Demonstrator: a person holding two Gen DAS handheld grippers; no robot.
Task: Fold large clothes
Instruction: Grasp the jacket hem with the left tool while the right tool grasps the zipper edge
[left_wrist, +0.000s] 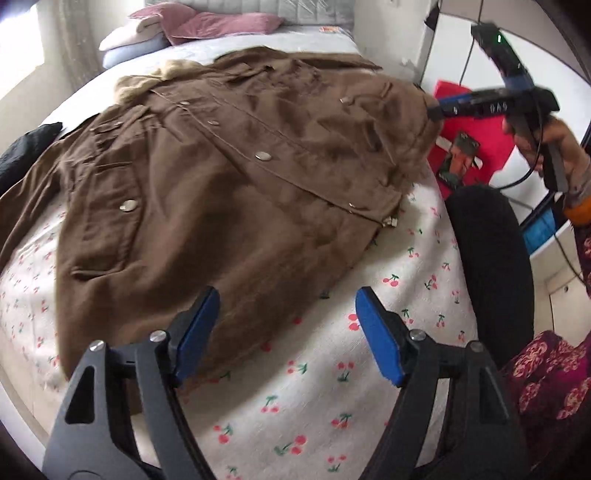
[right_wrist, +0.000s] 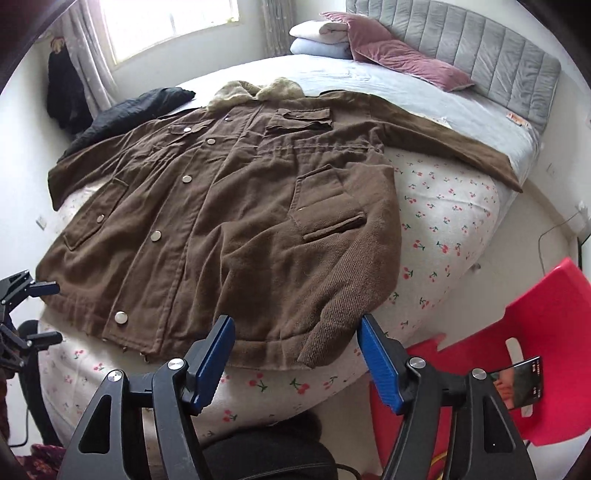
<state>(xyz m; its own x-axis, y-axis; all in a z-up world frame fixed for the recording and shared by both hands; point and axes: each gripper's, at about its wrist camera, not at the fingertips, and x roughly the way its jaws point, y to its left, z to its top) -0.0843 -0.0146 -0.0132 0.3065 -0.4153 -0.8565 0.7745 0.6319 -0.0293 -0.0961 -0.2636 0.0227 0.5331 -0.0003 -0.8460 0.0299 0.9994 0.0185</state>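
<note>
Brown coat (right_wrist: 229, 221) with a pale beige fur collar (right_wrist: 255, 90) and silver buttons; white bedsheet (right_wrist: 447, 218) printed with red cherries; mauve pillows (right_wrist: 399, 55) far right; red chair (right_wrist: 546, 332) near right; blue gripper pads (right_wrist: 218, 354)

You have one brown coat (right_wrist: 229, 221), one black garment (right_wrist: 125, 114), two grippers, one red chair (right_wrist: 546, 354), and three pillows (right_wrist: 399, 55) by the headboard.

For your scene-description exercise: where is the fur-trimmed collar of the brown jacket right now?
In the right wrist view, the pale fur-trimmed collar lies at the far top end of the brown button-front jacket, spread flat on the bed, just right of the black garment.
</note>
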